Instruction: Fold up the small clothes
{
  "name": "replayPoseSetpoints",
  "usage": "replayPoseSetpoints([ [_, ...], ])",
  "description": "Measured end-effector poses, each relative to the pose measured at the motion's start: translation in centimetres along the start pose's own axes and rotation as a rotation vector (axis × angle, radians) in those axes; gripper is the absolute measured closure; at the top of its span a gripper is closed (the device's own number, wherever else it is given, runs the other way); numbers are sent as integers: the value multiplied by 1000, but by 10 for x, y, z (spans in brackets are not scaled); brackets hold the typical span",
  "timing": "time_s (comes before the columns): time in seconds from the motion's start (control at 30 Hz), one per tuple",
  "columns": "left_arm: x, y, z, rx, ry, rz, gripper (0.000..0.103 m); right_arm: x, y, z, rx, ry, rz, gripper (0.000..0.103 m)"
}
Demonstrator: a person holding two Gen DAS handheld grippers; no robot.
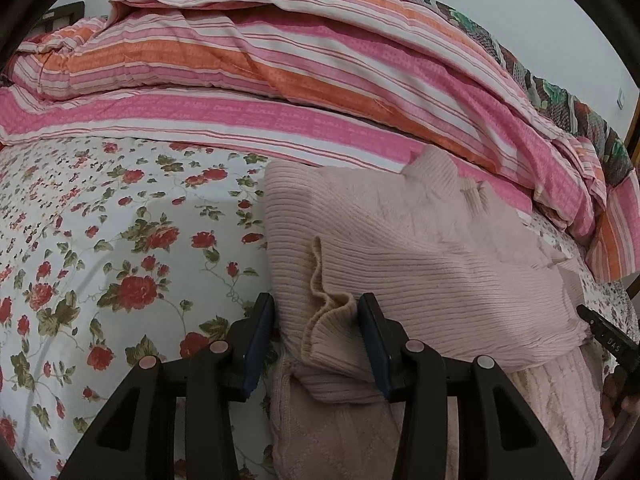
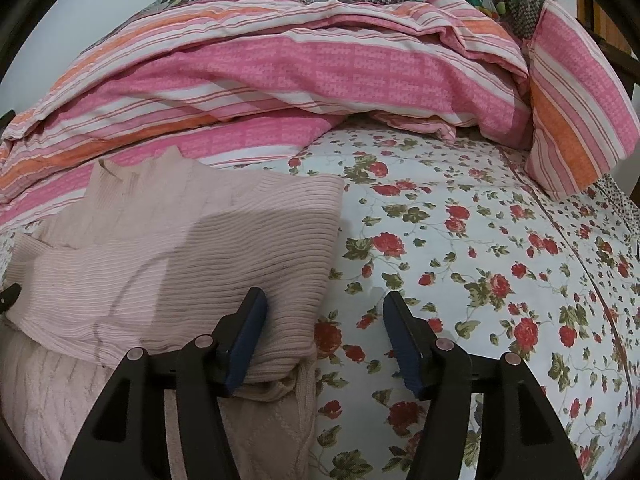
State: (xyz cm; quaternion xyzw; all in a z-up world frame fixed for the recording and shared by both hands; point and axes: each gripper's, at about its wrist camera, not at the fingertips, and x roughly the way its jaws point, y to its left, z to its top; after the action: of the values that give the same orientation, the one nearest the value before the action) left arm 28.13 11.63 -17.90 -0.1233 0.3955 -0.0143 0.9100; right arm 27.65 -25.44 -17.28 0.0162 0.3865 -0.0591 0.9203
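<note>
Pale pink ribbed sweater [image 1: 420, 248] on the flowered bedsheet [image 1: 120, 220], sleeves already laid across the body, lower half not yet brought up. Judged roughly halfway: side folds done, final fold left. Left gripper [image 1: 316, 320] spread apart around a sleeve cuff [image 1: 328, 320], not clamped. Right gripper [image 2: 324, 320] spread too, one finger over the sweater's edge, the other over bare sheet. Striped pink quilt [image 2: 320, 68] bunched behind, near the collar.
</note>
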Motion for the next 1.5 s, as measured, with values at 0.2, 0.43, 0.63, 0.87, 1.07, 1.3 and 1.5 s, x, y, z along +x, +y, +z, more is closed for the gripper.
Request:
replayPoseSetpoints([
  [0.2,0,0,0,2,0,1,61,0,1,0,1,0,1,43],
  [0.43,0,1,0,1,0,-1,61,1,-2,0,14,3,14,43],
  [0.63,0,1,0,2,0,0,61,0,-1,0,15,4,14,43],
  [0.87,0,0,0,3,1,1,60,0,-2,0,14,4,12,43],
  [1.07,-2,-1,-1,11,-1,-14,54,0,-2,0,16,4,16,43],
  [1.3,-8,-4,-6,37,15,-73,34,-1,-1,1,19,14,69,43],
  [1.5,-33,-1,-21,39,-1,-68,33,-10,-7,1,32,56,120,41],
])
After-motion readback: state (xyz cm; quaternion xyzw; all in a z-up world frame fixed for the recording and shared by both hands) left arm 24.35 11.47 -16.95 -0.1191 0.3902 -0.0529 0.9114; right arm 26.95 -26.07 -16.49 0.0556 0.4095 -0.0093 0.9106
